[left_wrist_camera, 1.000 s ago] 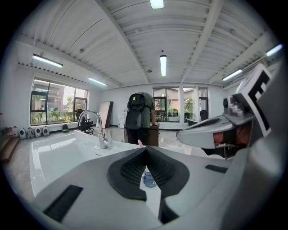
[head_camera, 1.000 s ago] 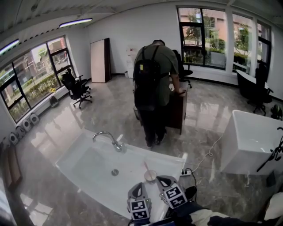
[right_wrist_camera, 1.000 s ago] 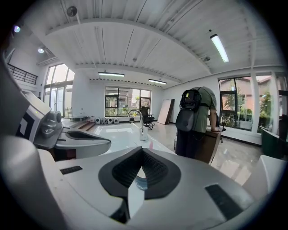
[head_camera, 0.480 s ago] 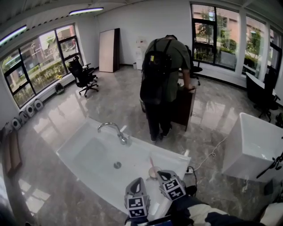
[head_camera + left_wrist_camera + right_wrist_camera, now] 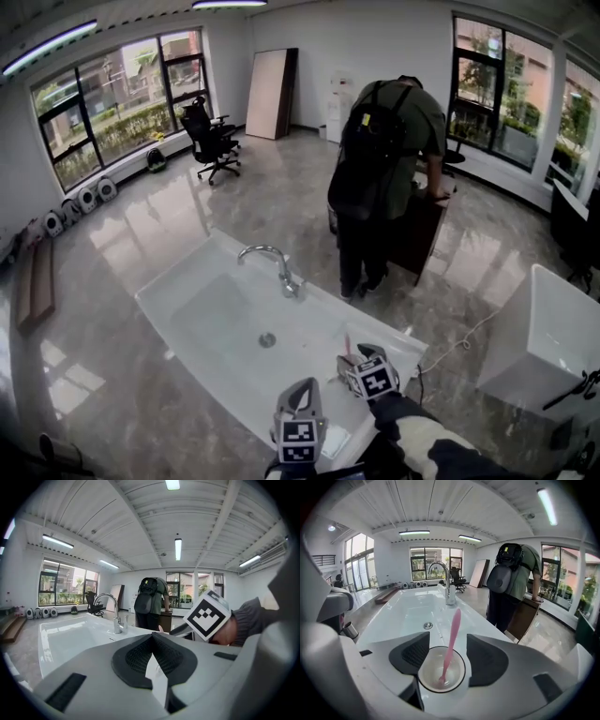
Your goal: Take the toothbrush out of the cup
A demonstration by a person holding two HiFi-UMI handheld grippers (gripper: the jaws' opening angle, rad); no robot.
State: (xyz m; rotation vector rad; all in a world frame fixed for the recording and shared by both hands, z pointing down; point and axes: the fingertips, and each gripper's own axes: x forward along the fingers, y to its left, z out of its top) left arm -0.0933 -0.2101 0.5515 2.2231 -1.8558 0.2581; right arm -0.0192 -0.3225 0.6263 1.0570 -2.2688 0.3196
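A pale cup (image 5: 440, 670) stands on the rim of a white basin (image 5: 405, 613) with a pink toothbrush (image 5: 451, 637) leaning upright in it. My right gripper (image 5: 448, 649) points down at it and its jaws are opening; the cup and brush sit between the two pads, untouched. In the head view the right gripper (image 5: 349, 361) covers the cup, and only the toothbrush (image 5: 346, 339) tip shows above it. My left gripper (image 5: 302, 392) hangs just left of it and nearer to me. Its pads (image 5: 136, 656) meet at the tips with nothing held.
A chrome faucet (image 5: 281, 267) stands on the far rim of the basin (image 5: 211, 309). Beyond it, a person (image 5: 384, 169) with a backpack bends over a dark cabinet. A white tub (image 5: 553, 347) is at the right. A small metal cylinder (image 5: 349, 630) lies left.
My right gripper has dropped forward over the cup, which showed clear beyond it before, and its jaws have opened. The left gripper has barely shifted. The head view has swung.
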